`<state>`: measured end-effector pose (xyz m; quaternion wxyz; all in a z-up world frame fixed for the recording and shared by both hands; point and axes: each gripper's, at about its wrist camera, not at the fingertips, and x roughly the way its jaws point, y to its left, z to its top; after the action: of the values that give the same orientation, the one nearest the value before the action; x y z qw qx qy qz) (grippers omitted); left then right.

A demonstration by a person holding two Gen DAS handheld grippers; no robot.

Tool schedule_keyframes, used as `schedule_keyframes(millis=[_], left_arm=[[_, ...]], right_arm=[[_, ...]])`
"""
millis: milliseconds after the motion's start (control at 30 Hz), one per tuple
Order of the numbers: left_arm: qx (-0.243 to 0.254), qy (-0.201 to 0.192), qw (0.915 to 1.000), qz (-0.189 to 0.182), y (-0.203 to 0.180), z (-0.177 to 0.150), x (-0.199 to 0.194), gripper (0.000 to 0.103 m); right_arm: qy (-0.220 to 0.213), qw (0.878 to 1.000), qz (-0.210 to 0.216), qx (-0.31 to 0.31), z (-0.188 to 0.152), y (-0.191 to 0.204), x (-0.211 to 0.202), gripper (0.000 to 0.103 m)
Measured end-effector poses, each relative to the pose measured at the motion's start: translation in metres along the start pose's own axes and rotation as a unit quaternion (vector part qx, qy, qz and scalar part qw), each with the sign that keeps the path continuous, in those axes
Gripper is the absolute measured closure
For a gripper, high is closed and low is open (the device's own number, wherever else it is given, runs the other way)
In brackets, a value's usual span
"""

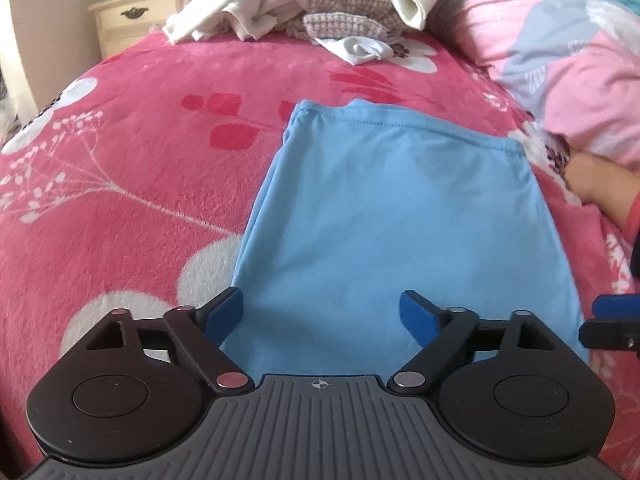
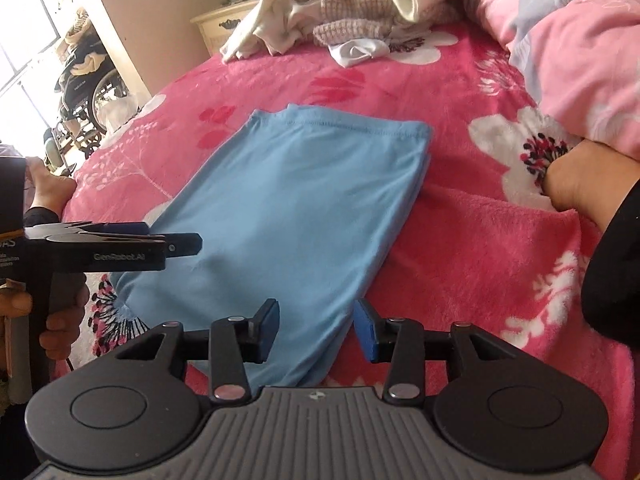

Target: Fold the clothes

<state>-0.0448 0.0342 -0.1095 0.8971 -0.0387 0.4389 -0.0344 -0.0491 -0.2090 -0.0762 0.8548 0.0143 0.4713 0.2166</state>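
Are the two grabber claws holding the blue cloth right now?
No, nothing is held. The left gripper stands wide open over the folded light-blue cloth garment, and the right gripper is open at its near corner, pads not pressing.

The pile of clothes (image 1: 320, 4) runs off the top edge in both views, the blue garment's (image 1: 380, 220) near end hides behind the gripper body, and the wheelchair (image 2: 84, 92) is too blurred for detail

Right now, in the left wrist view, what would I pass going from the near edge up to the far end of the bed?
Fingers of the left gripper → folded blue garment → bare pink flowered blanket → heap of unfolded clothes.
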Motion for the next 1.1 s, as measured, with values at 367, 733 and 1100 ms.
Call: schedule_keyframes(millis=[367,733,1100], left_arm=[[-0.005,-0.019,0.9998,0.006,0.006,0.001,-0.01,0.004],[-0.027,-0.042,0.9987,-0.004,0.01,0.003,-0.019,0.0],[-0.04,-0.04,0.9984,0.003,0.014,0.003,-0.016,0.0]], right_arm=[[-0.015,0.999,-0.029,0.012,0.01,-0.001,0.003,0.034],[-0.099,0.992,-0.065,0.033,0.015,-0.003,-0.023,0.007],[-0.109,0.991,-0.045,0.062,0.02,-0.014,-0.023,0.007]])
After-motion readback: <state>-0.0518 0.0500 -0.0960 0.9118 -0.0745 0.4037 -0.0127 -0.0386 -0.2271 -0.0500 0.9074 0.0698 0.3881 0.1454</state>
